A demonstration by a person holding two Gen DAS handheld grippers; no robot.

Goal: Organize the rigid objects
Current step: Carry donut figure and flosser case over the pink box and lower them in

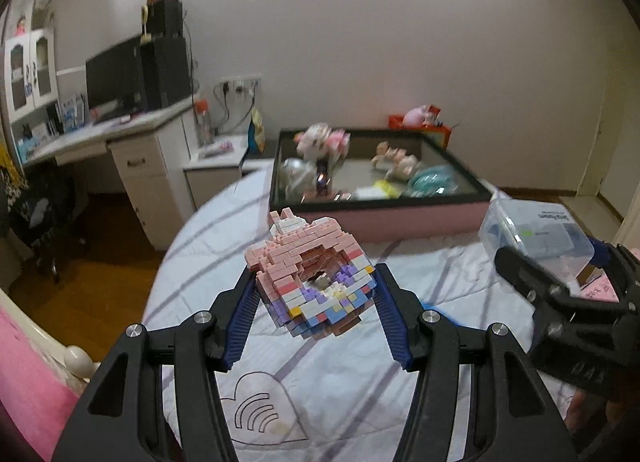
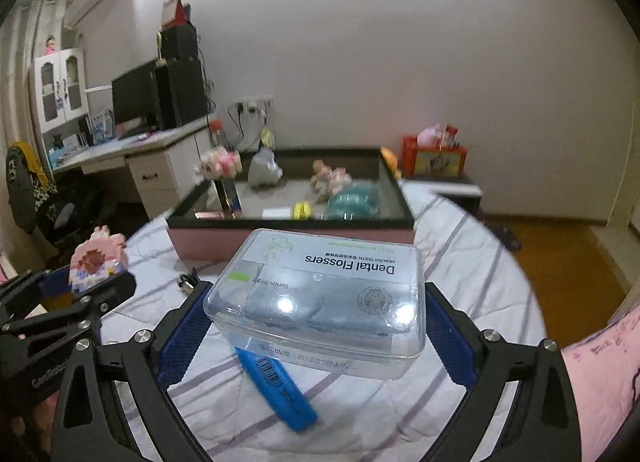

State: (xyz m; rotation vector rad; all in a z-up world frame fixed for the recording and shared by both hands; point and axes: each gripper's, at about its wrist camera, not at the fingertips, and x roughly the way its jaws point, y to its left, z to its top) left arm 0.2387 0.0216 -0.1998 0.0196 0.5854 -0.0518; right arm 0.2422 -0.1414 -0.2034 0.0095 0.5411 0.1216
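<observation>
- The bed (image 1: 360, 382), under a pale striped quilt, has bare room between the two tools and the tray (image 2: 288, 236); its edges fall away to wooden floor on both sides.
- The pink-sided tray with a dark rim sits further back on the bed and already holds small toys; its near wall faces both tools.
- A blue flat object (image 2: 276, 386) lies on the quilt under the right tool, and a small metal clip (image 2: 188, 282) lies just left of it.
- The clear plastic box (image 2: 320, 302) reads "Dental Flossers", upside down in the right wrist view, with "HEALTHY TEETH" in small print; the rest of its label is too small to read.
- The left tool (image 1: 316, 302) clamps a pink, white and purple brick model (image 1: 312, 282) by its sides, lifted clear of the quilt and pointing down towards the tray.
- The right tool (image 2: 320, 326) grips the clear plastic box between its blue pads, tilted, above the quilt.
- The two tools are side by side, near each other but apart.
- A white counter (image 1: 112, 130) with a dark monitor stands off the bed, at the left.
</observation>
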